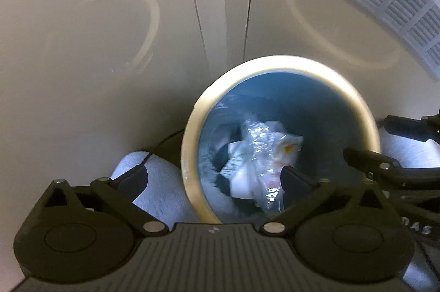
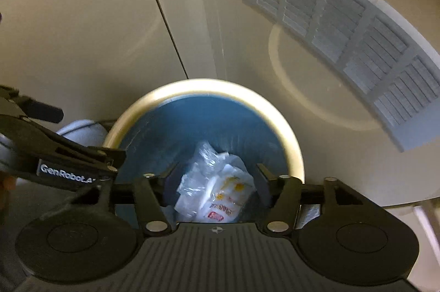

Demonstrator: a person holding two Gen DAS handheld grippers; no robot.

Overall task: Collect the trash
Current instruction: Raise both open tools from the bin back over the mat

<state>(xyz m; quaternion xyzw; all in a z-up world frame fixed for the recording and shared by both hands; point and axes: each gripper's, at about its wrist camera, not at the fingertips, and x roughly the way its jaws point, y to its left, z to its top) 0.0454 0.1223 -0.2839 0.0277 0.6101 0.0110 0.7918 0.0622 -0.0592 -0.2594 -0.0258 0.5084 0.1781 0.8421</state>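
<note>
A: Cream cabinet panels behind, split by a dark vertical seam; louvred white vent at upper right, bent by the lens.

B: And below?

A: Round bin with a pale rim and blue liner, seen from above in both wrist views. Crumpled trash low inside: clear plastic film over a white wrapper with yellow and red print. Lettering too blurred to read.

B: Left gripper?

A: Spread to its widest over the bin mouth, nothing between the fingers. One fingertip over the trash in the left view, the other outside the rim above something pale. Pale patch unclear, half covered.

B: Right gripper?

A: Fingers apart, roughly midway, empty. Tips mostly lost behind its own linkage; only dark edges visible against the liner.

B: Anything else cut off?

A: Near side of the rim hidden by both gripper bodies. Bottom of the bin hidden under the trash. Each gripper partly visible at the edge of the other's view, cropped. Whole left view soft with blur.
</note>
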